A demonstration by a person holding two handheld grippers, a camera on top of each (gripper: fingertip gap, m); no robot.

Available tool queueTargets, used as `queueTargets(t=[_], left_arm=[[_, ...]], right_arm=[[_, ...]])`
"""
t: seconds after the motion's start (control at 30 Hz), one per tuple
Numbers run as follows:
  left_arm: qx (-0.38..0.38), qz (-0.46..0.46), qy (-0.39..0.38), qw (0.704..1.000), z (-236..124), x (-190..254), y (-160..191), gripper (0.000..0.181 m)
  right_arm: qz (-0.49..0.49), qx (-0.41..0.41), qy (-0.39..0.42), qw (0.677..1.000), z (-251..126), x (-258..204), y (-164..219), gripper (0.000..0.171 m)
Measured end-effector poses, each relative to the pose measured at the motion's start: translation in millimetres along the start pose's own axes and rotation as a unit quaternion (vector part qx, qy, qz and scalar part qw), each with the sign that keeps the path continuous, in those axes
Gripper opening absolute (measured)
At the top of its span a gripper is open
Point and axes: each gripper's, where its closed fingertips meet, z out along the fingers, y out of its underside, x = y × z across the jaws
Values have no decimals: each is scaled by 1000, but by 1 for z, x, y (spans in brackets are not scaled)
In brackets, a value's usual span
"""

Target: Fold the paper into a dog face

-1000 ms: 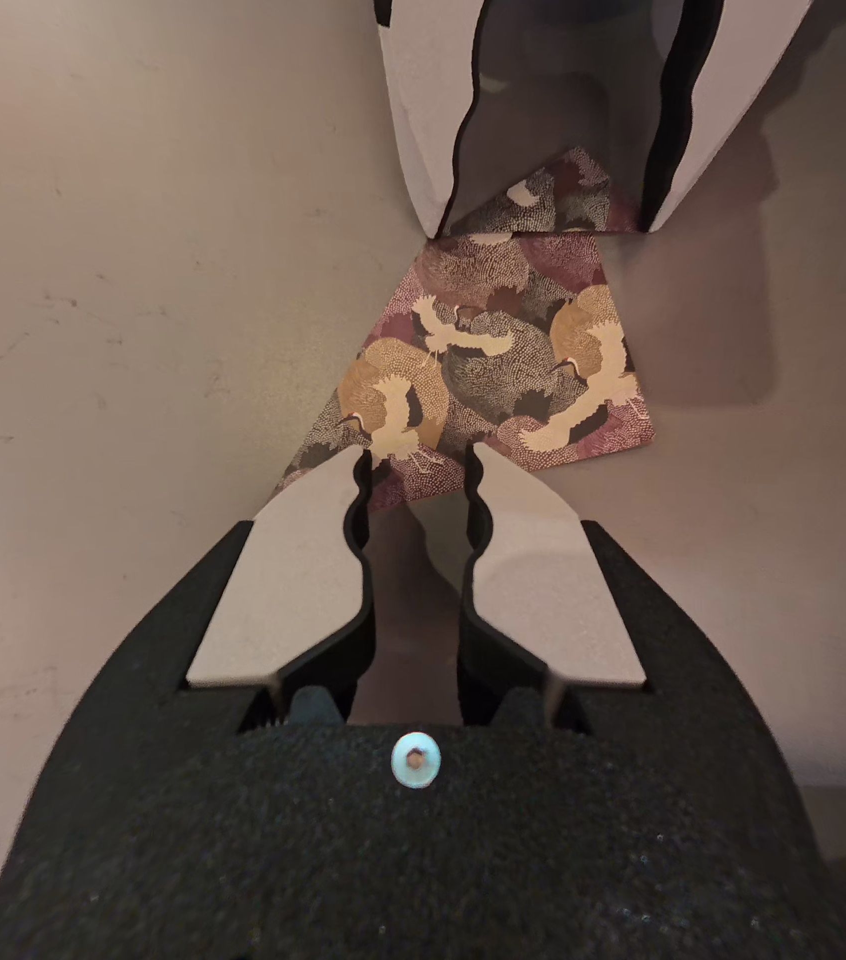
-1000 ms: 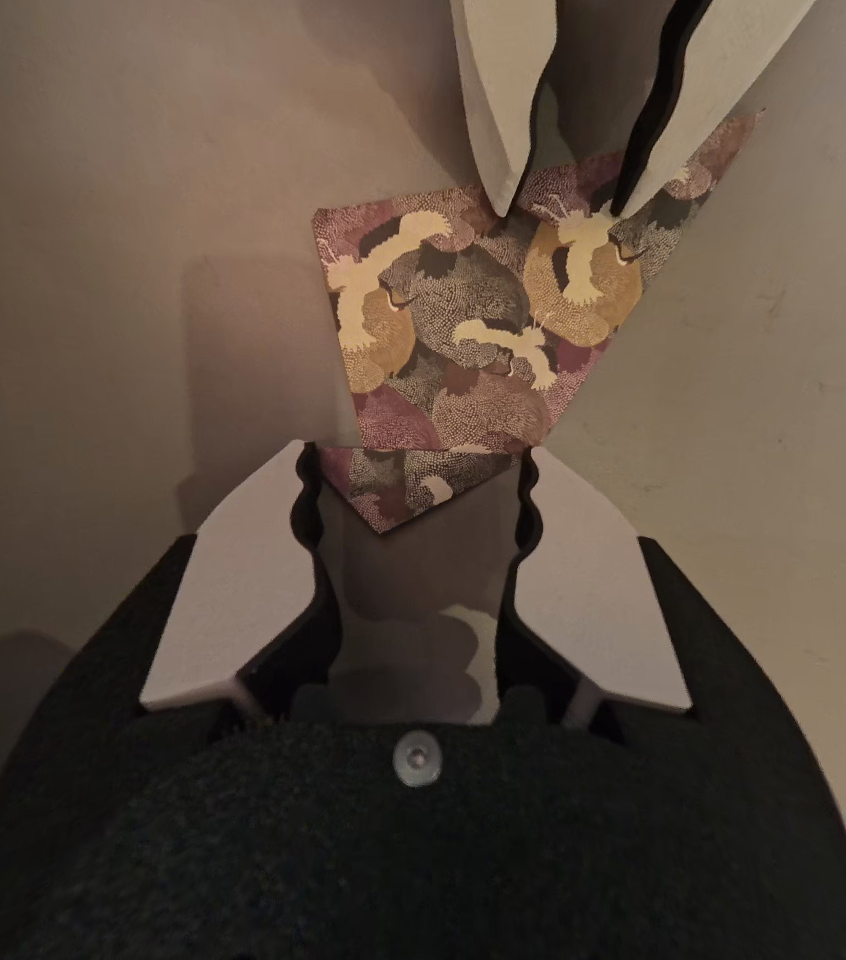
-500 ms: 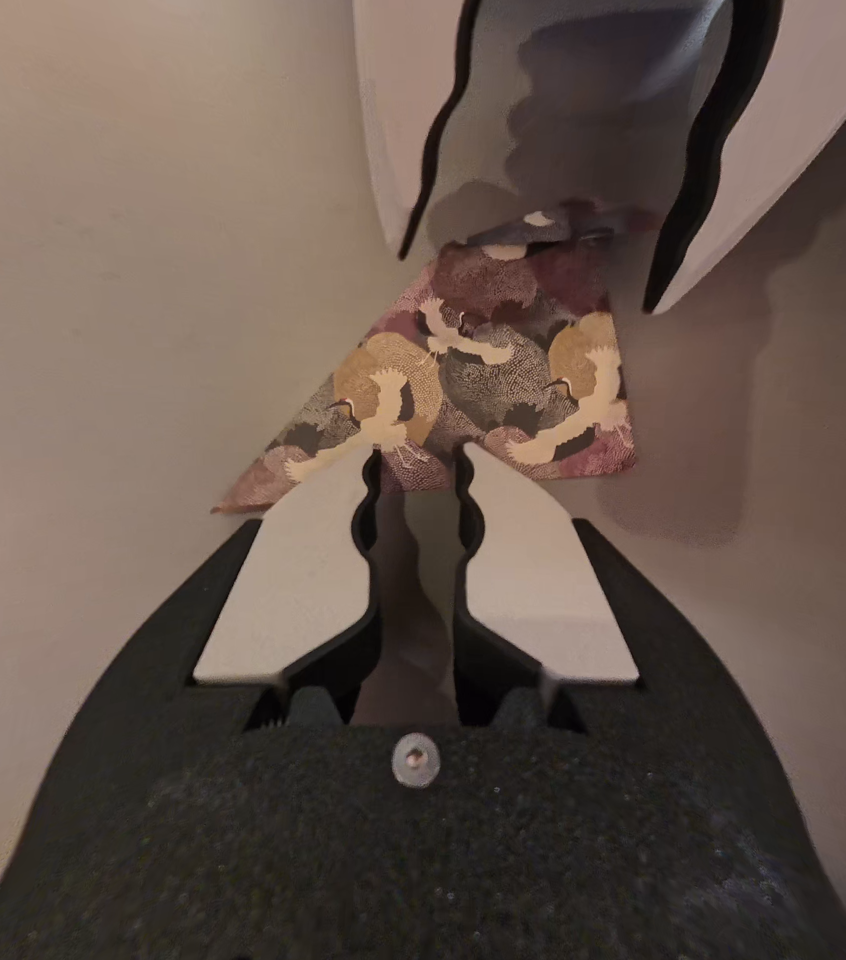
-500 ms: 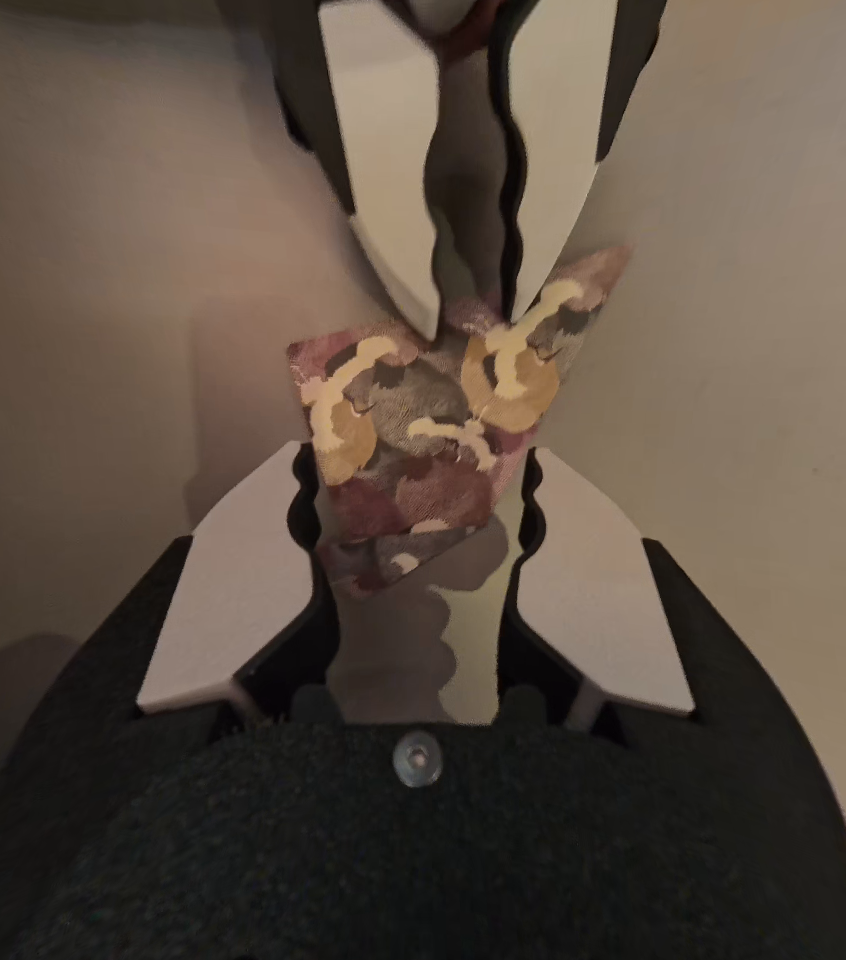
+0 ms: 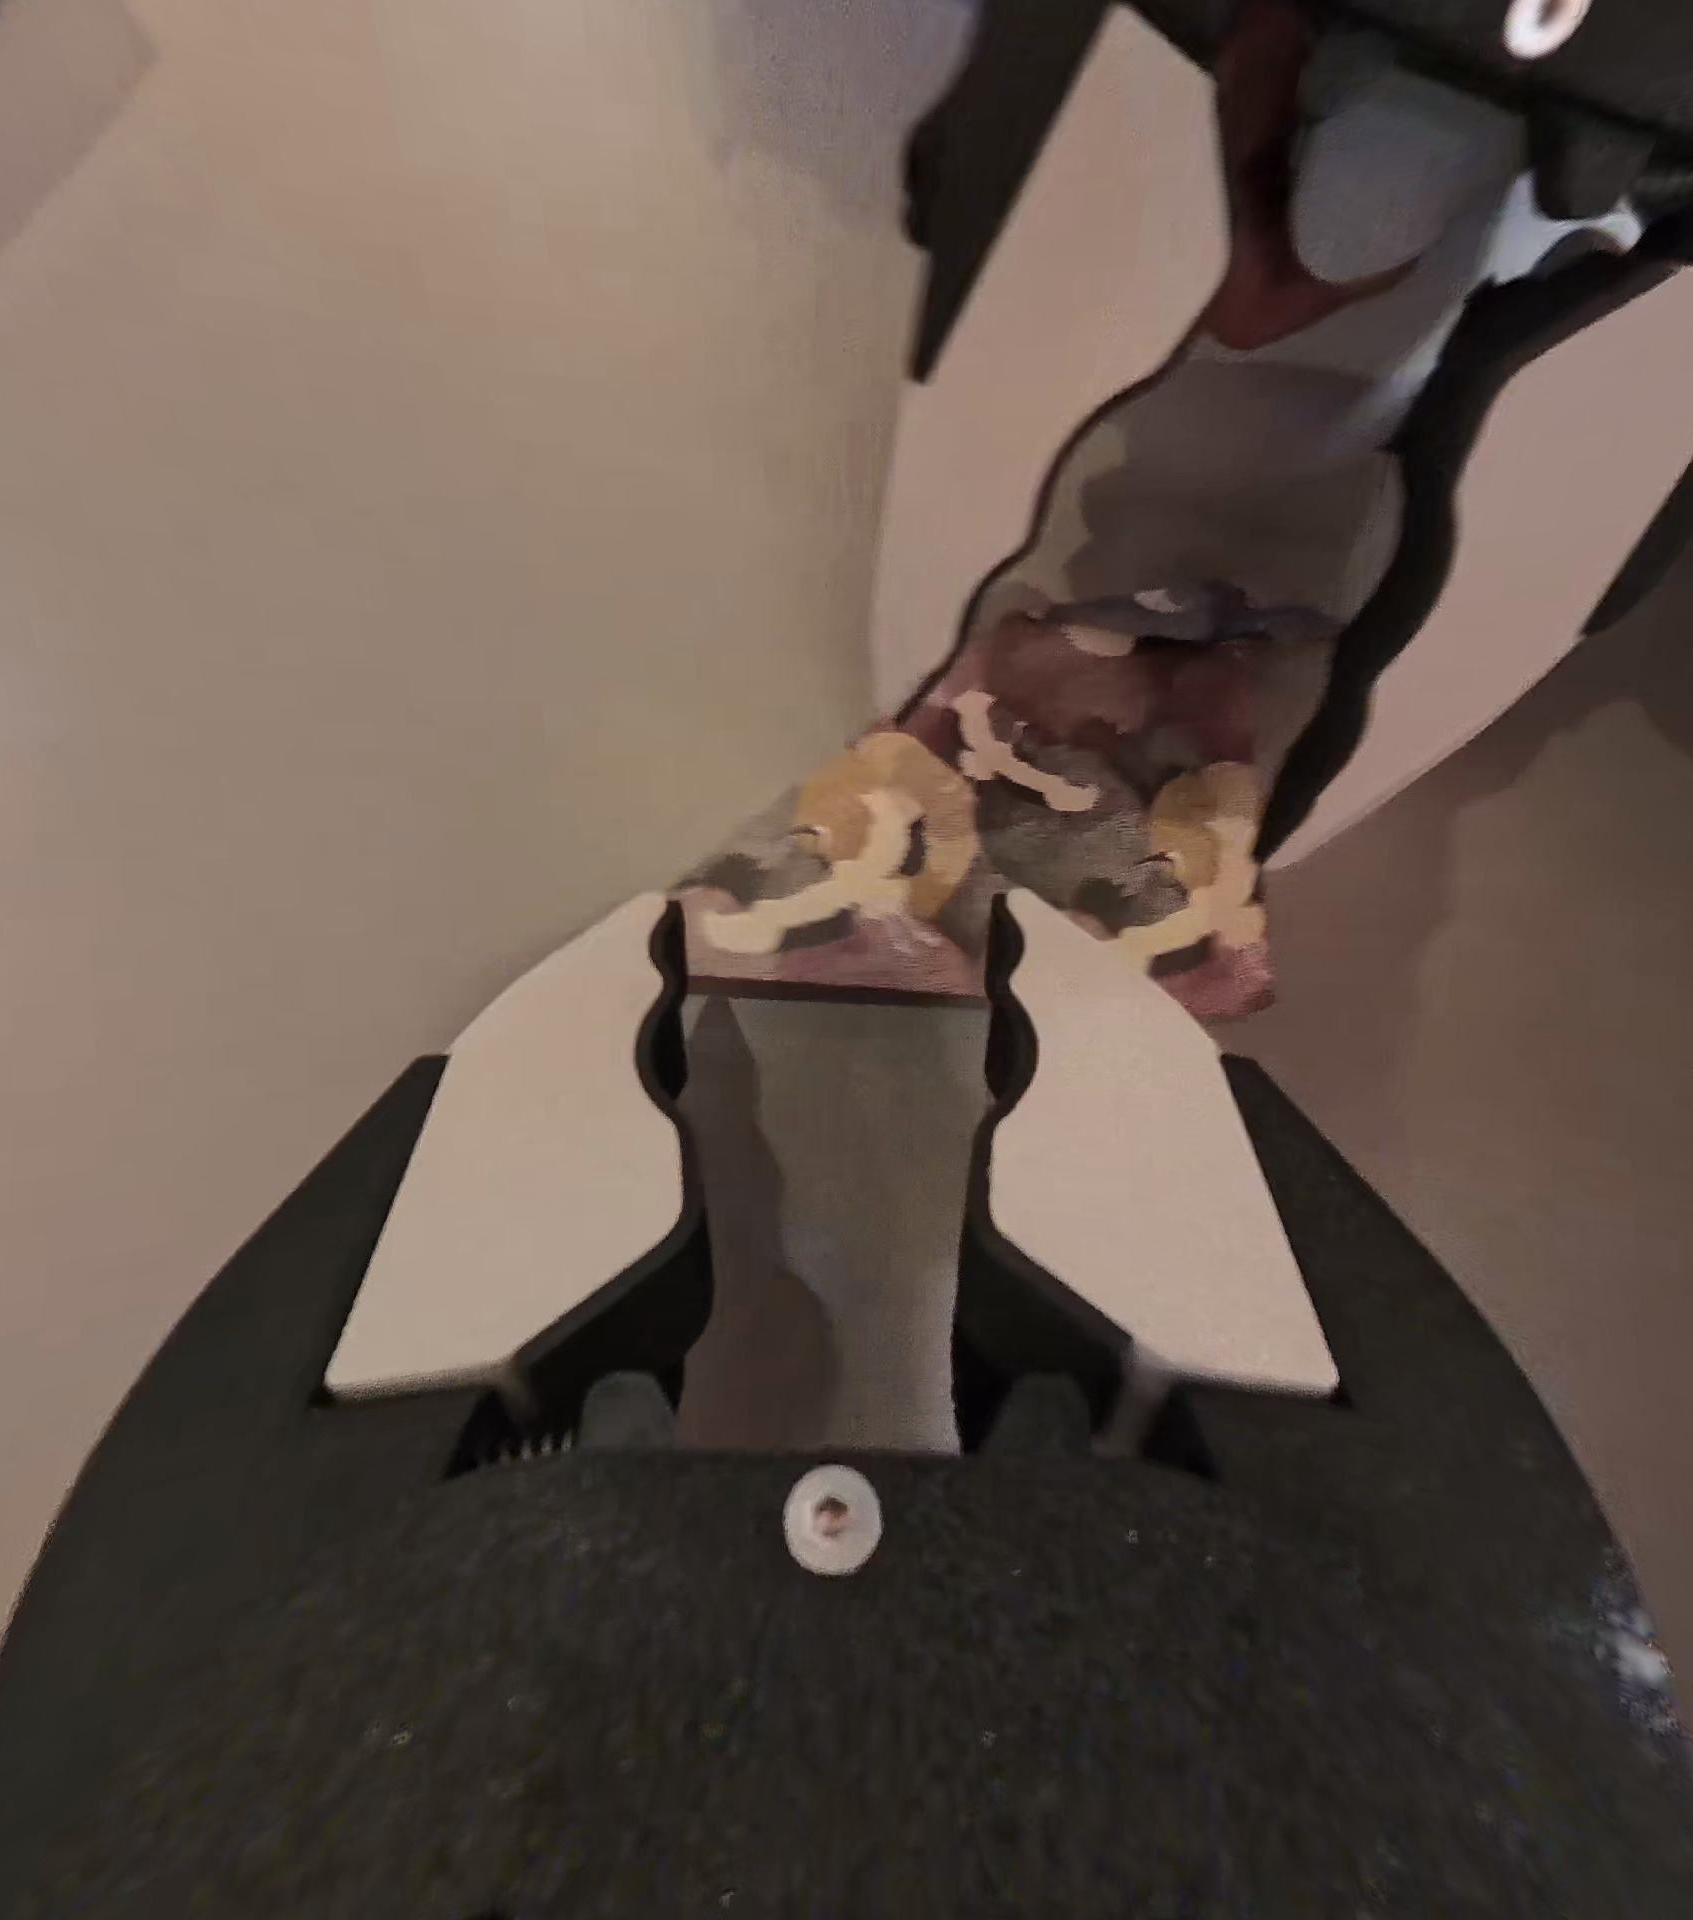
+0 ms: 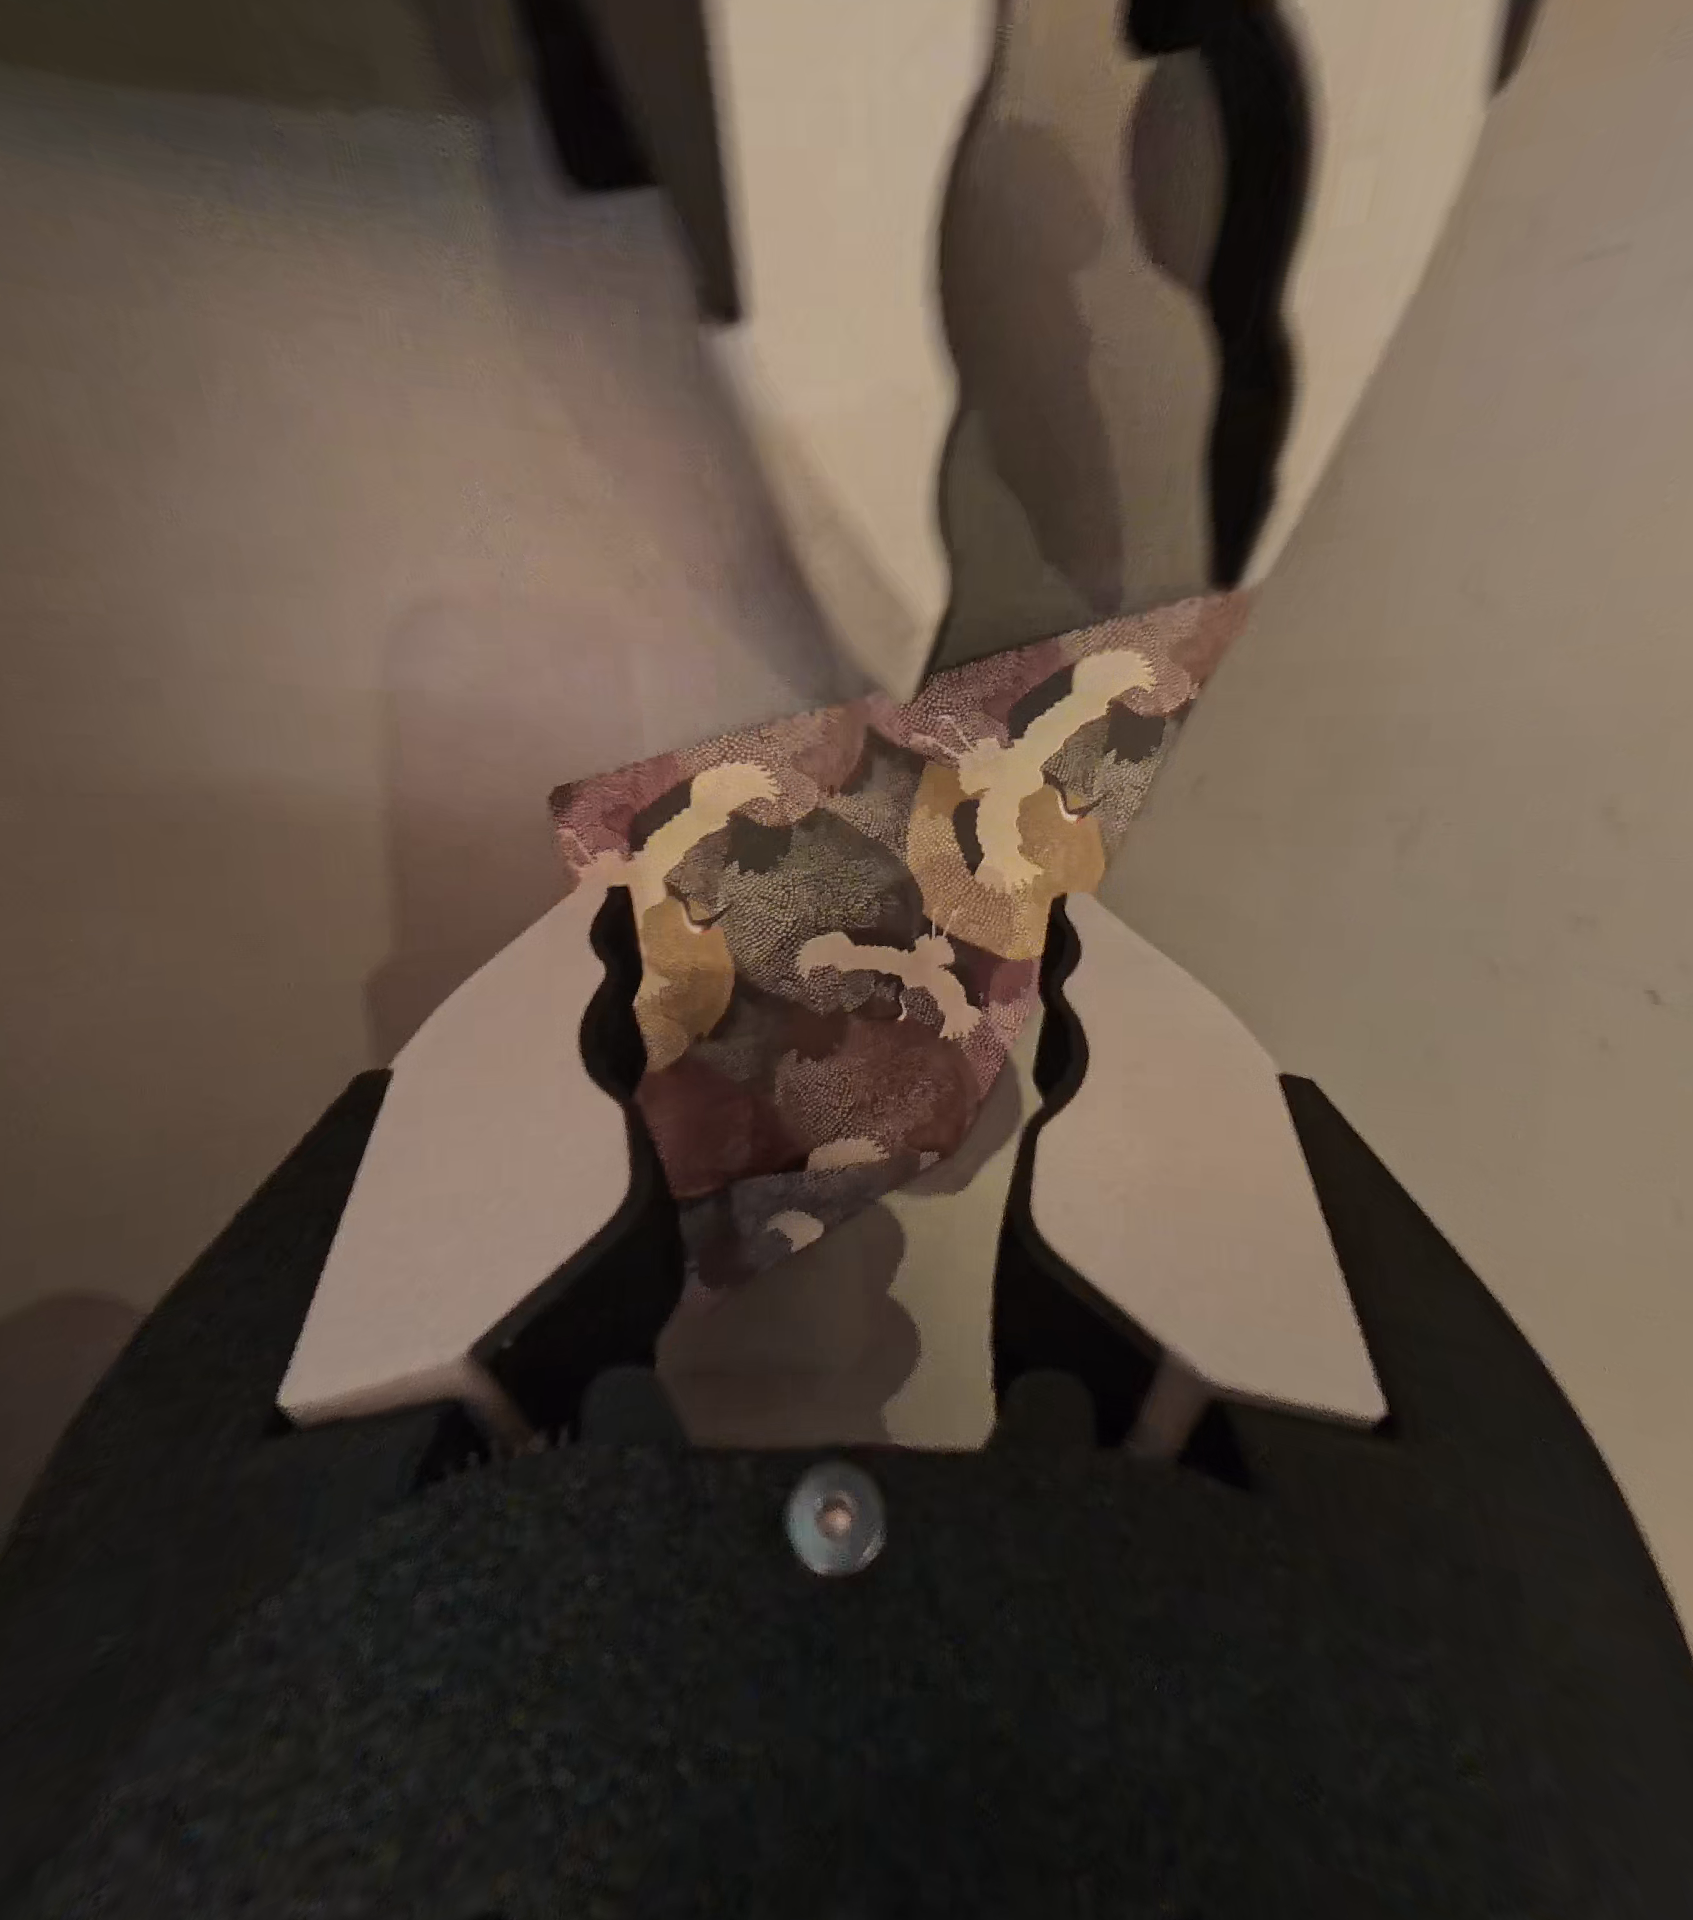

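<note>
I hold two grippers nose to nose over the folded paper (image 6: pixel 826 961), a small patterned piece in plum, grey and gold with pale cranes, lying on the plain beige tabletop (image 5: pixel 322 644). The relation that matters is this: the paper lies between the two sets of fingers, its length running roughly along the line from one gripper to the other, so each gripper faces one end of it. In the right wrist view my right gripper (image 6: pixel 837 920) has its fingers spread wide with the paper's narrow tip, where a small flap seems turned, reaching back between them toward 6 o'clock; the pads flank it, and I cannot tell whether they touch it. In the left wrist view my left gripper (image 5: pixel 837 914) also has its fingers spread apart, and a straight folded edge of the paper sits just between the tips, the rest fanning off toward 1 o'clock, where the right gripper comes down from above. That view is blurred, so whether the paper is flat or slightly raised there I cannot say. I judge the right gripper to be the nearer to a grasp, since more of the paper lies inside its span. The tabletop looks smooth and matte with faint scuffs, lit warm and dim, and both grippers throw soft shadows on it. Of the room nothing else shows.
</note>
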Motion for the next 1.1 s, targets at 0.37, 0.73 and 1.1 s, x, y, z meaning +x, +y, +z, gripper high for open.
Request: queueTargets(t=[0.37, 0.73, 1.1], left_arm=[[-76, 146, 89, 982, 20, -16, 22, 16], [-45, -10, -36, 998, 13, -5, 30, 12], [-1, -210, -128, 969, 14, 30, 29, 8]], right_arm=[[14, 16, 0, 1000, -2, -5, 4, 73], [10, 7, -10, 1000, 6, -4, 2, 72], [8, -6, -28, 1000, 20, -11, -2, 72]])
